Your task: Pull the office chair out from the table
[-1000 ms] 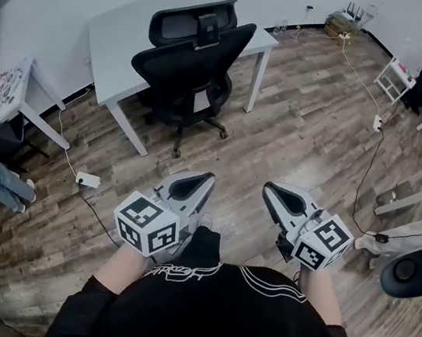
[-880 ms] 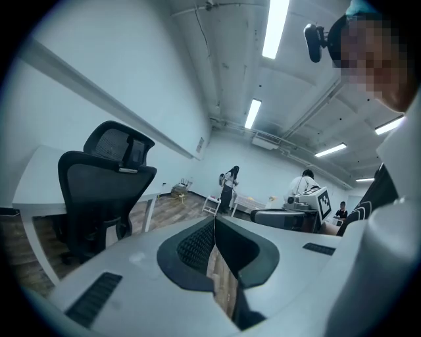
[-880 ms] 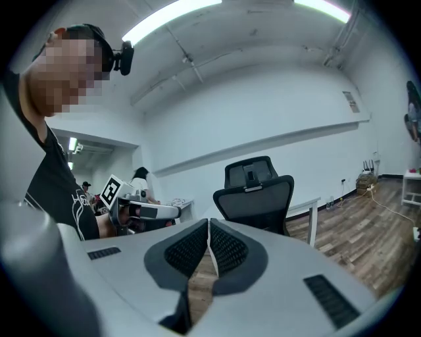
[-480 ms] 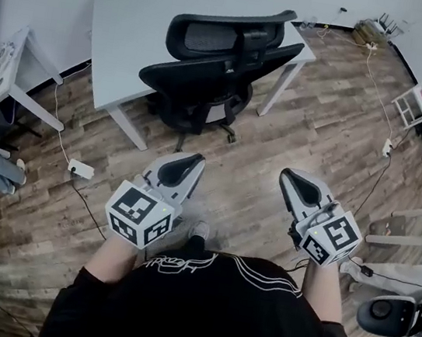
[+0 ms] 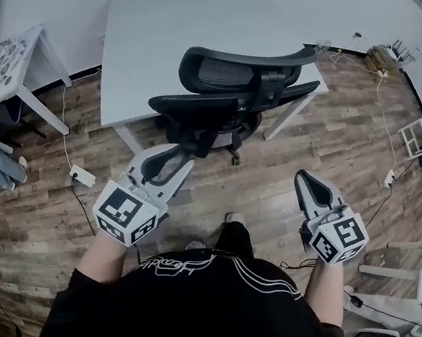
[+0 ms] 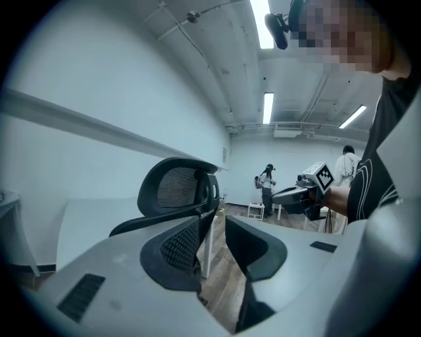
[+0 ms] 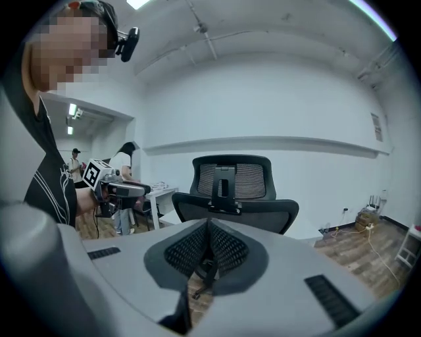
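Ahead of the fingers, office chair [image 5: 232,77]: black mesh back, matt plastic frame; table [image 5: 160,34]: smooth matt white top; floor [image 5: 287,185]: wood-grain planks. Right gripper [image 7: 209,222]: dark textured pads [image 7: 227,249], matt grey plastic shell.

Even, cool light from ceiling strip lights [image 6: 268,108] high above the left tongs [image 6: 214,224]; shadows soft. White tabletop [image 5: 176,33] ahead of the tongs nearly washes out. Strong fisheye bending, dark corners; nearest tong bodies blurred.

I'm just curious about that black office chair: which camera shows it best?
The head view: the office chair shows whole, from headrest to wheeled base, at the table. The right gripper view shows only its back and headrest, squarely; the left gripper view catches it side-on, its lower part hidden.
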### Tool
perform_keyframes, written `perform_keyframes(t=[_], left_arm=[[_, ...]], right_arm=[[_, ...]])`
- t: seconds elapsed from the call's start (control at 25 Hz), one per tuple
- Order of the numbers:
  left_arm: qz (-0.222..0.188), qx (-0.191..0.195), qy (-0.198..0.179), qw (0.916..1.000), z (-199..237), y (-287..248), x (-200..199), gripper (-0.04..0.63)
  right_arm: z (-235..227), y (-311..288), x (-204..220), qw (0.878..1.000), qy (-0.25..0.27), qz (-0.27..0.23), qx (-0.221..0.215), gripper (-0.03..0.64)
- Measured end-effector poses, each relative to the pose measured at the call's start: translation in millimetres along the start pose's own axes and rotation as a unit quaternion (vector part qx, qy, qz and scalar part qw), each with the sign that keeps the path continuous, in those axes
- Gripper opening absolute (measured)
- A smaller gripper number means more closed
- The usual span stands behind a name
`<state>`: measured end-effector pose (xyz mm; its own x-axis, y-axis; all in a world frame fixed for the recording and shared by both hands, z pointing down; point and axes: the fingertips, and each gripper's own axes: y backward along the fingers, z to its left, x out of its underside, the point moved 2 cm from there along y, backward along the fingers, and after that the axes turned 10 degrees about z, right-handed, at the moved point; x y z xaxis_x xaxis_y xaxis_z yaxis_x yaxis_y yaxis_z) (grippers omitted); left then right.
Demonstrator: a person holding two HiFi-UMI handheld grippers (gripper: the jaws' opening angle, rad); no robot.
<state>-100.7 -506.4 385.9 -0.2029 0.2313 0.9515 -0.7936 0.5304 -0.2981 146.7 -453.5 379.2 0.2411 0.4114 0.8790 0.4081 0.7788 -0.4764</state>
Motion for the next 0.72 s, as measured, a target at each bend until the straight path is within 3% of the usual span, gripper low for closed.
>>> perform_keyframes(t=[0.32, 0.44, 0.56, 0.72], left_arm=[[0.041, -0.082, -0.029, 0.9954, 45, -25, -14, 0.198], [0.068, -0.11, -0.046, 0.9906, 61, -37, -16, 0.218], [0.106, -0.144, -0.078, 0.9807, 80, -44, -10, 0.235], [0.157, -0.185, -0.128, 0.9617, 103, -54, -8, 0.236]], right_arm=[[-69, -45, -33, 0.998, 0.012, -0.022, -0.056, 0.04], [-105, -60, -46, 0.998, 0.034, -0.025, -0.052, 0.041], [-133, -77, -55, 0.995, 0.084, -0.019, -0.047, 0.041], [-164, -96, -62, 0.987, 0.153, 0.011, -0.056, 0.059]])
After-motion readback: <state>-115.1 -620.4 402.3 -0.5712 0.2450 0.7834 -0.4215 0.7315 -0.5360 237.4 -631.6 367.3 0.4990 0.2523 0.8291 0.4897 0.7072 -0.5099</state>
